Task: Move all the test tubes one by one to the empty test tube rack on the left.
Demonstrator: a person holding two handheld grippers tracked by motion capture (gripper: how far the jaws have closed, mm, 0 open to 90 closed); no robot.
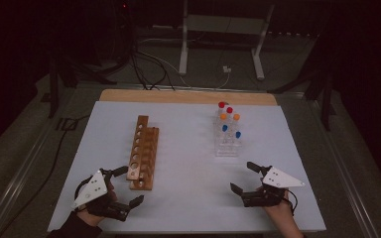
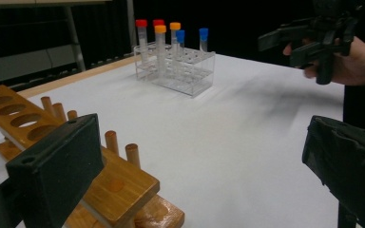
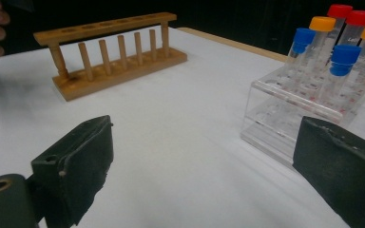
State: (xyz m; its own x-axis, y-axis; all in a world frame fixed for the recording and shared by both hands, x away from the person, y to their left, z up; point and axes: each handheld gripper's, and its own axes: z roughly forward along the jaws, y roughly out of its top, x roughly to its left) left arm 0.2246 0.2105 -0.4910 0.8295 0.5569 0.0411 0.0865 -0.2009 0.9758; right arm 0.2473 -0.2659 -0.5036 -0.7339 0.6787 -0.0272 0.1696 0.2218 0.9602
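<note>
The left gripper [image 1: 127, 186] sits at the table's [image 1: 188, 198] 7 o'clock, jaws spread wide and empty, just beside the near end of the wooden rack [image 1: 143, 151]. The right gripper [image 1: 244, 176] waits at 5 o'clock, jaws likewise released and empty. The clear rack [image 1: 227, 145] of capped tubes [image 1: 224, 128] stands at its 12 o'clock, apart from it.
</note>
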